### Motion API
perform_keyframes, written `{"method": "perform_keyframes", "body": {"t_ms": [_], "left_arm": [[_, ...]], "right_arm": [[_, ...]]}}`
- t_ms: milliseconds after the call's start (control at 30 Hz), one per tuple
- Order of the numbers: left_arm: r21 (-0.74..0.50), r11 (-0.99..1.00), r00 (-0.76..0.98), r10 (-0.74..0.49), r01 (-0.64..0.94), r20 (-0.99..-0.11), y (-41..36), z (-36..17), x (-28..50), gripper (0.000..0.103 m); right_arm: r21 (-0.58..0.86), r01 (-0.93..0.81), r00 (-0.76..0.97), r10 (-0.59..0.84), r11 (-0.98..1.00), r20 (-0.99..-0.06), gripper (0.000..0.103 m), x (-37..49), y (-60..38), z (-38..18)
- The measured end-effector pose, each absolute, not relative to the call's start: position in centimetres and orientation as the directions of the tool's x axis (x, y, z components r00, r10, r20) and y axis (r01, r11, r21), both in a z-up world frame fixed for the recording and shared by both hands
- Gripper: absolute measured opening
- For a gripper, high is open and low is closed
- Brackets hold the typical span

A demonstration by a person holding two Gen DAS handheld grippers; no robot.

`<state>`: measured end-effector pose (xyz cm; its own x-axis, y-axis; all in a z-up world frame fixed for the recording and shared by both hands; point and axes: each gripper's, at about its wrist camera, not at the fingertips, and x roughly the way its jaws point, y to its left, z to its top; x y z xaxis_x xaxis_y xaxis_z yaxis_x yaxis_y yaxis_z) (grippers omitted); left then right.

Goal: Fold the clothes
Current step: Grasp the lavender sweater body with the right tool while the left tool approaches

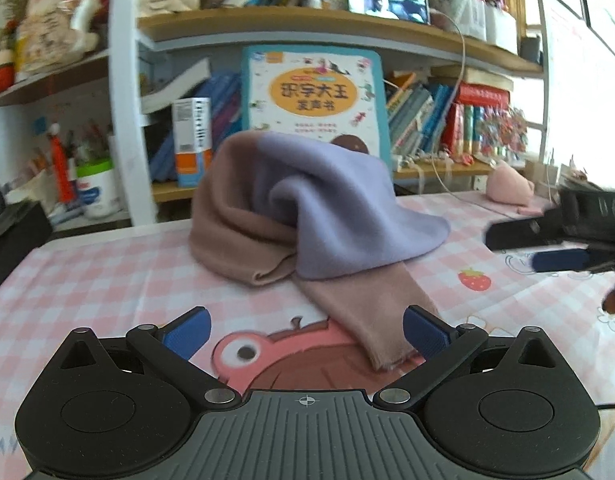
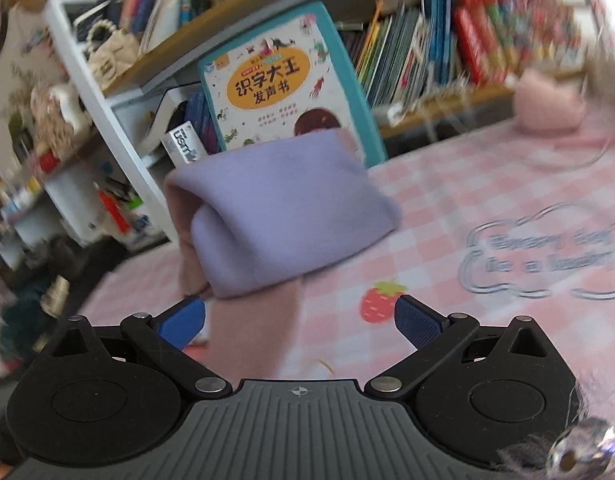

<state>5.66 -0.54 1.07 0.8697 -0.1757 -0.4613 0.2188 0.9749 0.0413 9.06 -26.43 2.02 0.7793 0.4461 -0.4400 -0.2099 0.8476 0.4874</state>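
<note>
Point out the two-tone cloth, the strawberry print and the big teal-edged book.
two-tone cloth (image 1: 327,208), left wrist view, on its lilac upper fold.
strawberry print (image 2: 381,300), right wrist view, on the red fruit.
teal-edged book (image 1: 313,92), left wrist view, on the orange title oval.

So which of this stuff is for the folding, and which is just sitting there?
For the folding:
- purple and dusty-pink garment, heaped on the checked tablecloth
- left gripper, open
- right gripper, open

Just lying about:
- big children's book standing behind the garment
- small pink cloth at the far side
- white tub
- bookshelf books
</note>
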Motion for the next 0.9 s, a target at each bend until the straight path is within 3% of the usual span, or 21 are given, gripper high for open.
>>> {"method": "perform_keyframes", "body": {"t_ms": [100, 167, 233, 400, 500, 667, 733, 900], "left_arm": [[0.099, 0.964, 0.862, -0.17, 0.246, -0.478, -1.6, 1.1, 7.2, 0.1], [0.143, 0.955, 0.858, -0.161, 0.261, -0.487, -2.4, 1.0, 8.0, 0.099], [0.18, 0.943, 0.853, -0.158, 0.28, -0.498, -3.1, 0.9, 8.7, 0.099], [0.293, 0.901, 0.845, -0.131, 0.32, -0.519, -5.2, 0.1, 10.5, 0.099], [0.368, 0.865, 0.851, -0.117, 0.341, -0.512, -6.6, 0.0, 11.5, 0.094], [0.493, 0.792, 0.865, -0.087, 0.361, -0.494, -8.5, -0.2, 13.0, 0.07], [0.529, 0.759, 0.859, -0.078, 0.381, -0.507, -9.1, -0.7, 13.5, 0.065], [0.619, 0.676, 0.863, -0.049, 0.399, -0.503, -10.4, -2.1, 14.3, 0.065]], "right_arm": [[0.592, -0.223, 0.729, 0.536, 0.774, -0.427, 0.096, 11.3, -26.8, 1.5], [0.646, -0.22, 0.698, 0.581, 0.73, -0.419, 0.086, 12.5, -26.8, 1.0], [0.691, -0.203, 0.674, 0.611, 0.694, -0.415, 0.085, 13.7, -26.9, 0.5], [0.735, -0.15, 0.665, 0.618, 0.661, -0.42, 0.078, 16.0, -27.5, -0.3], [0.775, -0.129, 0.667, 0.632, 0.619, -0.394, 0.075, 17.3, -28.2, -0.5], [0.838, -0.065, 0.662, 0.652, 0.542, -0.37, 0.074, 19.3, -29.3, -1.4], [0.859, -0.055, 0.654, 0.669, 0.508, -0.354, 0.072, 19.8, -29.6, -2.1], [0.878, -0.063, 0.634, 0.699, 0.475, -0.332, 0.063, 20.4, -29.9, -3.1]]}}
